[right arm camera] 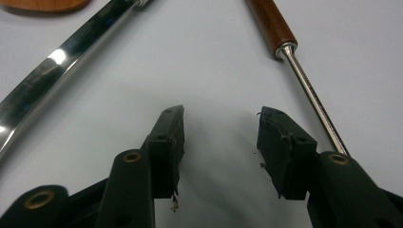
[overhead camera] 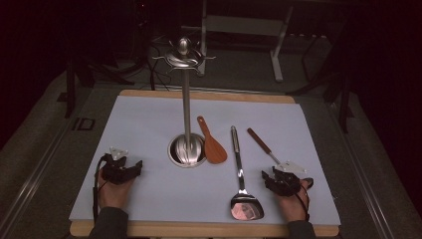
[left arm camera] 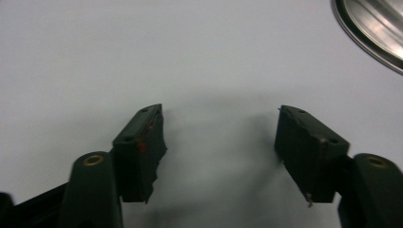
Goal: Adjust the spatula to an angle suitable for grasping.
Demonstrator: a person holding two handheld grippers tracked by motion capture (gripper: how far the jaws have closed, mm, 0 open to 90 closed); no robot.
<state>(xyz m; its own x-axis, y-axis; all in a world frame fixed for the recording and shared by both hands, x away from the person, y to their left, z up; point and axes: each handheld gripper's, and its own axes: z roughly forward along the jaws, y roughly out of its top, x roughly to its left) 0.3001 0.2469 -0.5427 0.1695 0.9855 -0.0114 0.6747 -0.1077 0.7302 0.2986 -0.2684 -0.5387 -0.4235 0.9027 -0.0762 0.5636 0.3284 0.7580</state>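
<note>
While both grippers rest with jaws apart and empty, the left gripper (overhead camera: pixel 130 168) lies left of the utensil stand (overhead camera: pixel 186 149), the right gripper (overhead camera: pixel 271 178) right of it beside the wooden-handled utensil (overhead camera: pixel 261 142).

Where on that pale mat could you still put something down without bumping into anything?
The mat is bare left of the stand, from its far edge to the left gripper, and along the far right corner. It is crowded right of the stand's base: wooden spoon, steel spatula and wood-handled tool lie close together, ahead of the right gripper.
</note>
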